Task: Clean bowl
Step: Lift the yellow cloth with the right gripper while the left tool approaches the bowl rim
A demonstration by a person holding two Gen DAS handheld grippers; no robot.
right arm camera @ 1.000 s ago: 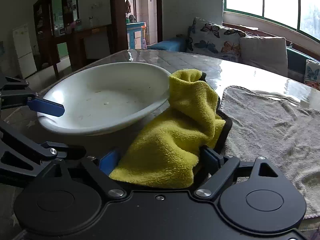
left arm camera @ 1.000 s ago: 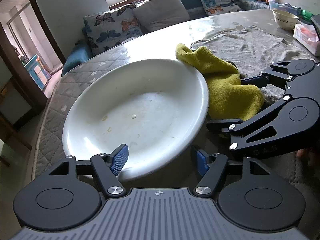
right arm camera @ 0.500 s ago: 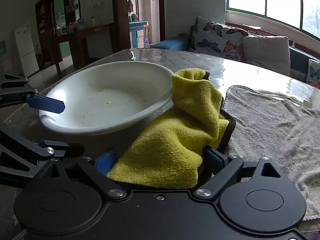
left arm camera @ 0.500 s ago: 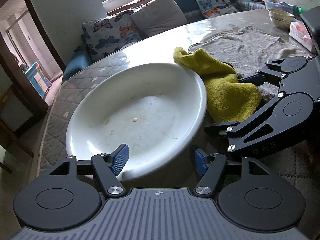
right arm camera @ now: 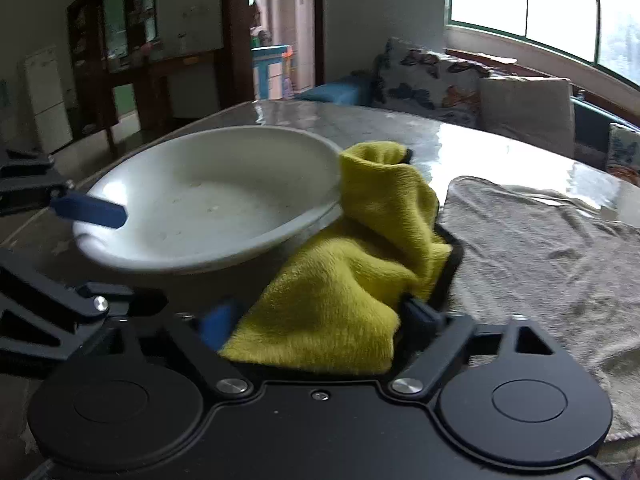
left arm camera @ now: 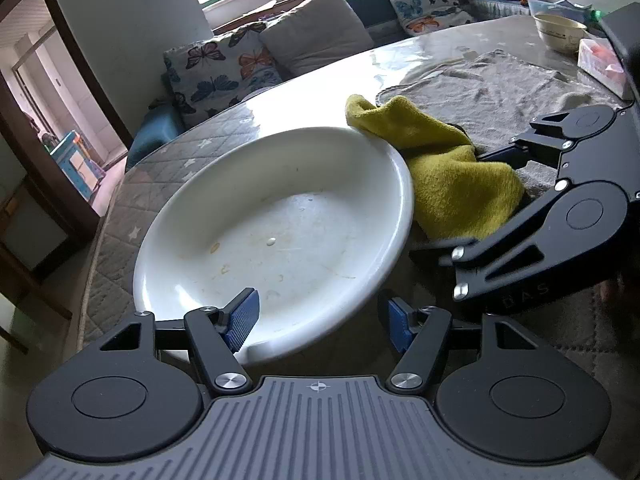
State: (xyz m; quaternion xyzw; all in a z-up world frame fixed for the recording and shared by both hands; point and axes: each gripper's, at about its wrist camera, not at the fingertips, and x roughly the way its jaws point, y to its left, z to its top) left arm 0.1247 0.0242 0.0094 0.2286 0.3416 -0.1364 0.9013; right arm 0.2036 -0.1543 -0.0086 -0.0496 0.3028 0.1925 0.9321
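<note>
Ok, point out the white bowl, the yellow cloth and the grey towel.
white bowl (left arm camera: 280,232): left wrist view, inner bottom.
yellow cloth (right arm camera: 344,296): right wrist view, middle fold.
grey towel (right arm camera: 540,248): right wrist view, flat middle.

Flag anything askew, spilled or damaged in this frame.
Only the white bowl: tilted, its near rim between the open left gripper pads, with dried specks inside. No spill or damage shows.

Wide white bowl (left arm camera: 280,220), crumb-speckled, tilted, yellow cloth (left arm camera: 452,176) touching its rim.
</note>
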